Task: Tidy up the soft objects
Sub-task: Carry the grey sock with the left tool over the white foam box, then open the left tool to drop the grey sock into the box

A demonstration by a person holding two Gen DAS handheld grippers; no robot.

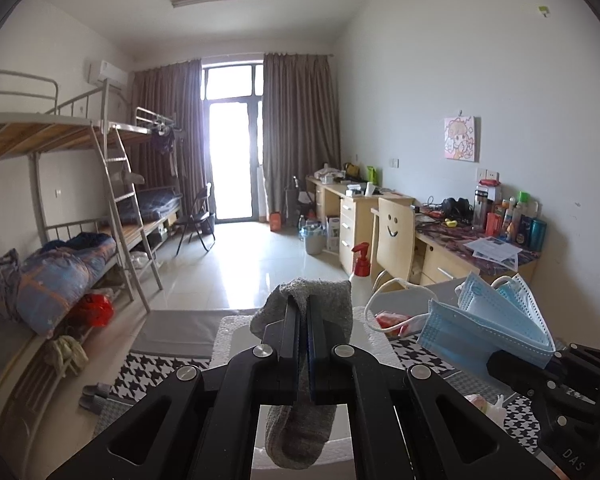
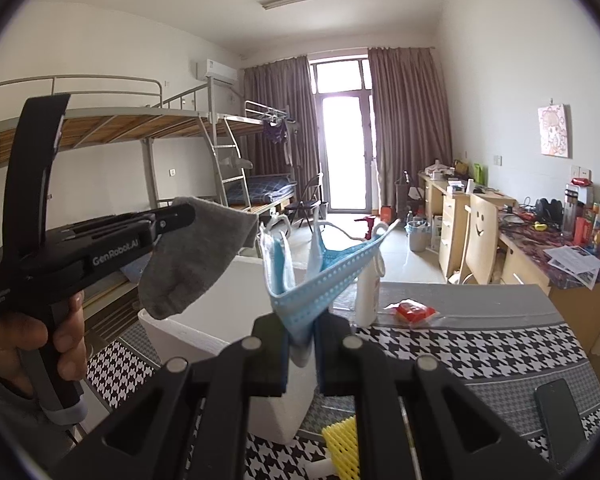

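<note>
Left gripper [image 1: 304, 320] clamped on grey sock [image 2: 192, 256], right gripper [image 2: 302, 340] pinching blue masks [image 2: 300, 280]; both above white foam box [image 2: 204, 320], sock nearer.

Both wrist views face the far window [image 1: 236, 136] over the near table [image 2: 500, 344]; right view sits right, seeing the left gripper [image 2: 180, 214].
</note>
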